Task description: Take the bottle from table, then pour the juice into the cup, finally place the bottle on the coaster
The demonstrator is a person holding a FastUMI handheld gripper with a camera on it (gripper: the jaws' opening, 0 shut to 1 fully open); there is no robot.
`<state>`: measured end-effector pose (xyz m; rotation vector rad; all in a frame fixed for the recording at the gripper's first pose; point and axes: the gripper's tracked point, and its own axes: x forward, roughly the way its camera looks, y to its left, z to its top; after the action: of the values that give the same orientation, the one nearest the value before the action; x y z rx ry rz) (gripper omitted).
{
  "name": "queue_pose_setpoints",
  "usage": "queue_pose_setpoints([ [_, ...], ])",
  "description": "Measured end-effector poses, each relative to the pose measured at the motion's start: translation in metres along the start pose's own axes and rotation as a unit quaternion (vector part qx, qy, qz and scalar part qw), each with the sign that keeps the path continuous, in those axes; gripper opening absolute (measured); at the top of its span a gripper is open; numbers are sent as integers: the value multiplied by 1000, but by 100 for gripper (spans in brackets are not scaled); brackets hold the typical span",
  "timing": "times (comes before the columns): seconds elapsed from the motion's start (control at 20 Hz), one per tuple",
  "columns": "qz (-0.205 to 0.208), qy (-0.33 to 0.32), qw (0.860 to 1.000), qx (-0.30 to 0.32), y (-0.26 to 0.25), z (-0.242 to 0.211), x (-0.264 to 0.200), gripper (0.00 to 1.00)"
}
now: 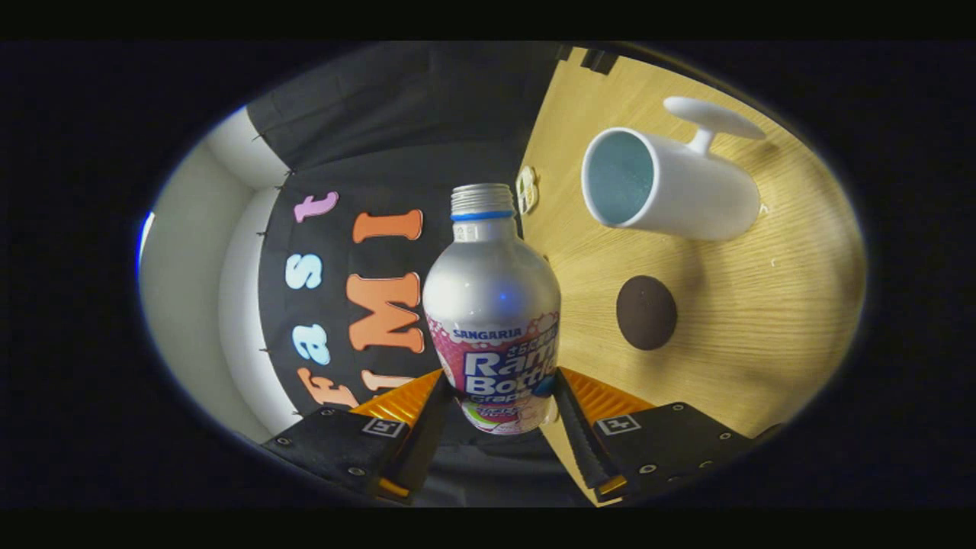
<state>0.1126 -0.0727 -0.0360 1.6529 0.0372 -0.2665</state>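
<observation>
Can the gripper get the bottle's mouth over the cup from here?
Probably yes. The gripper is shut on the bottle, rolled sideways, cap off. The white cup stands beyond the fingers with nothing between; the dark coaster lies on the table nearer, flat and no obstacle.

Silver bottle (492,305), uncapped, printed label, clamped between both fingers. White cup (669,188), blue inside, at 2 o'clock of the bottle on wood table (732,320). Dark round coaster (646,313) at 3 o'clock.
</observation>
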Motion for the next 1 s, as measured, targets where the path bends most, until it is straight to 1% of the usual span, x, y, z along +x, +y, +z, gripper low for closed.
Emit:
queue_pose_setpoints([
  [0.4, 10, -18, 997, 80, 22, 10, 3, 76],
  [0.7, 9, -24, 992, 125, 25, 16, 2, 76],
  [1.0, 11, -25, 987, 159, 32, 15, 17, 76],
])
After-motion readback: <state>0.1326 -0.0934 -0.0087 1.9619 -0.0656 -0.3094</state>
